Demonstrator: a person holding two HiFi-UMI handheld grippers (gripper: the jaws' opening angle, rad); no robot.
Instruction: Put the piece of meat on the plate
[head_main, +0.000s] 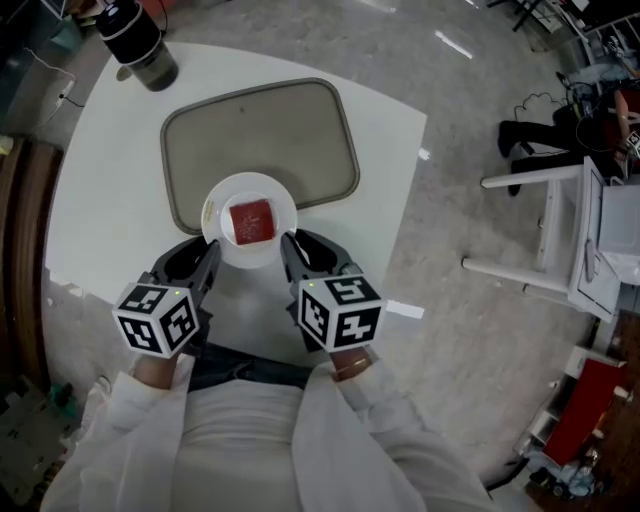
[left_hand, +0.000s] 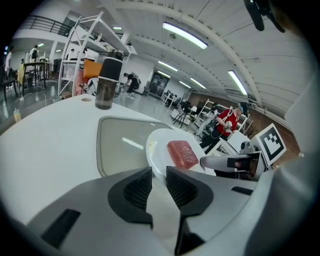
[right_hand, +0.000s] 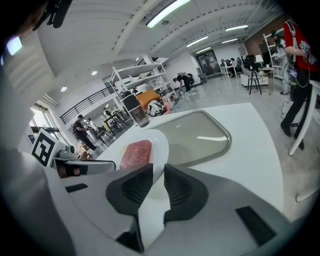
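Left gripper (head_main: 212, 256) and right gripper (head_main: 290, 250) each clamp narrowly on the plate (head_main: 283, 203) bearing meat (head_main: 251, 221).

Grey floor (head_main: 470, 200), white shelving (right_hand: 136, 71) (strip lights (right_hand: 167, 11) overhead)

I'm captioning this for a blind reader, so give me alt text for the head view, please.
From above, a red piece of meat lies on a white plate, whose near rim the left gripper and right gripper clamp from either side. The plate overlaps the near edge of a grey tray on a white table, a dark tumbler beyond.
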